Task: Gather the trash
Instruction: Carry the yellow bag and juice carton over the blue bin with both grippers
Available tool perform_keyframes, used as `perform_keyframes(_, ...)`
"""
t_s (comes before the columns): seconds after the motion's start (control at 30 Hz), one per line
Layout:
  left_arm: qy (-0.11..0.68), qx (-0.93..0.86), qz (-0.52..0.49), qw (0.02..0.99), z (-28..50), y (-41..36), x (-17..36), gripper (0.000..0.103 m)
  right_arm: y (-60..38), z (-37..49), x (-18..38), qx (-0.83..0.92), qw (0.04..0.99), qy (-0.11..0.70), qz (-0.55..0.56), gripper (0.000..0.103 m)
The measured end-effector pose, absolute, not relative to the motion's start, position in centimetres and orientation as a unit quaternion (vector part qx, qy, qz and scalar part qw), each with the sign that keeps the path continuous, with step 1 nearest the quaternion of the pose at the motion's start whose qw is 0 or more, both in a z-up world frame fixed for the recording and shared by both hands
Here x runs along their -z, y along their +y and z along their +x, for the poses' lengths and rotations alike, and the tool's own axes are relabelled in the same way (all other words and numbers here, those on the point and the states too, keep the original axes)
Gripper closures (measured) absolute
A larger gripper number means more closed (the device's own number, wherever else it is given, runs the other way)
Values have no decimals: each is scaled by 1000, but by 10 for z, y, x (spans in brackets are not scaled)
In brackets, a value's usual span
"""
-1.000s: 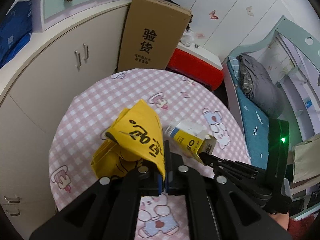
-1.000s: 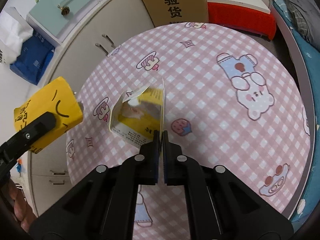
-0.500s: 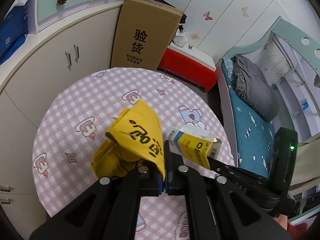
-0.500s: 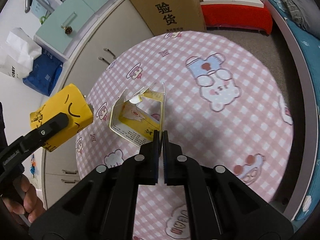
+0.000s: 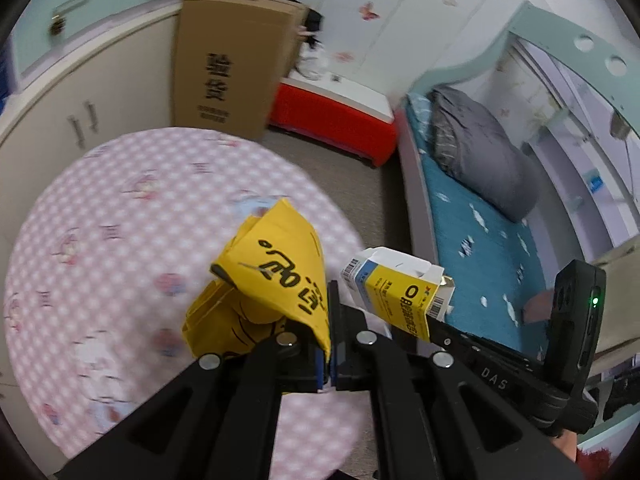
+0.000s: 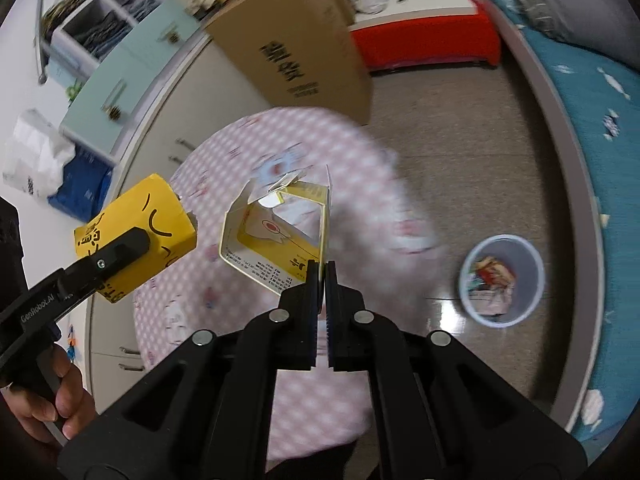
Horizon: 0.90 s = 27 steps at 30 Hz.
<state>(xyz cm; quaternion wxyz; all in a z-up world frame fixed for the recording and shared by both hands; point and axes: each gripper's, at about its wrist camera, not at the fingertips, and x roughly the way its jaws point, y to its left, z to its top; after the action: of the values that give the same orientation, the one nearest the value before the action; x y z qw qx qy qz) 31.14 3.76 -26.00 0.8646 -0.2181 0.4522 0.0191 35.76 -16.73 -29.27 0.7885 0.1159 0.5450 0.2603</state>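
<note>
Up close, the left gripper (image 5: 329, 336) is pinching a crumpled yellow paper carton with black lettering (image 5: 276, 280), its pads pressed together on one folded flap while the rest of the carton juts forward, clear of the surface below. Seen from the right wrist camera, that same yellow carton (image 6: 136, 236) hangs off to the left at the end of the black left tool. The right gripper (image 6: 323, 280) is clamped on the thin side wall of an opened yellow-and-white cardboard box (image 6: 276, 232), whose torn top flaps stand up and whose hollow inside faces the camera. From the left wrist camera this box (image 5: 400, 292) shows its printed yellow face and barcodes, just beside the yellow carton.

Below both held pieces lies a round table under a pink checked cloth with cartoon figures (image 5: 100, 240), blurred in both views. Beside the table, on the brown floor, stands a small round pale bin holding colourful scraps (image 6: 502, 280). Farther back are a tall brown cardboard box with black characters (image 5: 228, 64), a red low chest with a white top (image 5: 332, 116), white cupboards (image 5: 72, 104), and a bed with a teal sheet (image 5: 480, 240).
</note>
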Motion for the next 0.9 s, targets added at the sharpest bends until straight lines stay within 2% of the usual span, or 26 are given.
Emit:
perform_keyframes(0.27,469,40,-197,860,360,-73,262,101,-280,378,293,-205,808,539,125,100)
perform_keyframes(0.5,490,78,-165,852,392,-139,263,101,-331,390,301,-181,808,541,143,98)
perform_keyframes(0.57,497,84,-158,849,399,-150,266,101,-338,396,313,-176,800,554,147,82)
perform_keyframes(0.6,500,86,-154,848,402,-156,267,101,-342,398,318,-167,800,557,148,51)
perform_keyframes(0.63,503,87,-150,847,405,-162,268,101,-348,399,323,-151,804,557,144,35)
perform_keyframes(0.9,521,100,-123,839,418,-191,276,101,-367,397,319,-140,805,556,153,35)
